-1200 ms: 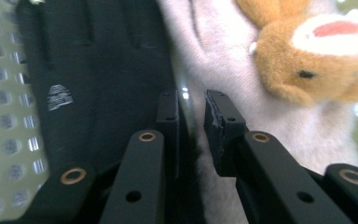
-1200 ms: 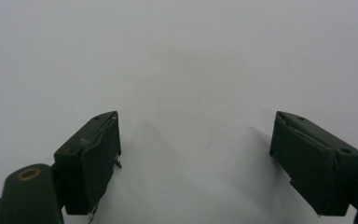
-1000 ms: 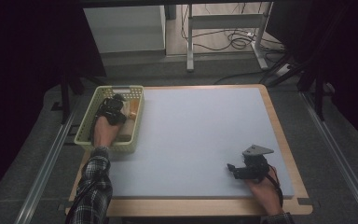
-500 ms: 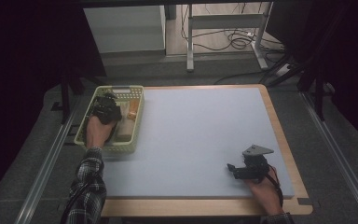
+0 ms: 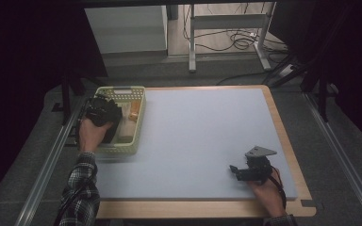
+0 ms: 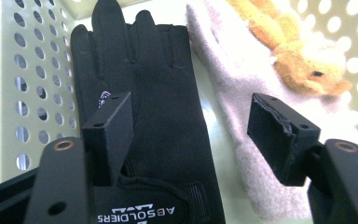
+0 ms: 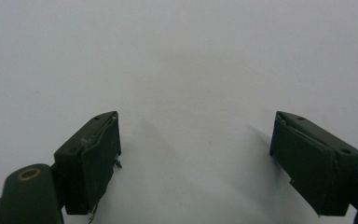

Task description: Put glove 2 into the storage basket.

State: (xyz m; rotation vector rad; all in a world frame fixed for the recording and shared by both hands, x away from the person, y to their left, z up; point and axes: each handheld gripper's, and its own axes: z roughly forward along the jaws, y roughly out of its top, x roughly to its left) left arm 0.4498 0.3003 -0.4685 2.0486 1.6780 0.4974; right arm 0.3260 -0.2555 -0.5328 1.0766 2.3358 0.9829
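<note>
Left gripper [image 6: 191,128]: jaws spread wide, gripping nothing, poised just above a black glove [image 6: 154,112] inside the basket [image 6: 14,93]. The glove lies flat; its long axis runs from the bottom of the left gripper view, where the cuff with white lettering sits, to the top, where the fingers point. One jaw stands over the glove's left edge, the other over the pale pink cloth [image 6: 242,107] just beside the glove on the right. An orange-yellow plush toy [image 6: 298,56] rests on that cloth at upper right of the frame.

Room: the perforated basket wall rises close along the glove's left side; the cloth touches or nearly touches its right side, which of the two I cannot tell.

In the high view the left gripper [image 5: 101,110] is in the pale green basket [image 5: 139,117] at the mat's [image 5: 198,136] left edge, held by the left hand [image 5: 92,134].

Right gripper [image 7: 196,158]: jaws apart, empty, over bare mat. In the high view it [image 5: 238,170] sits at lower right of the frame, near the wooden table edge [image 5: 283,136], with open mat between it and the basket.
</note>
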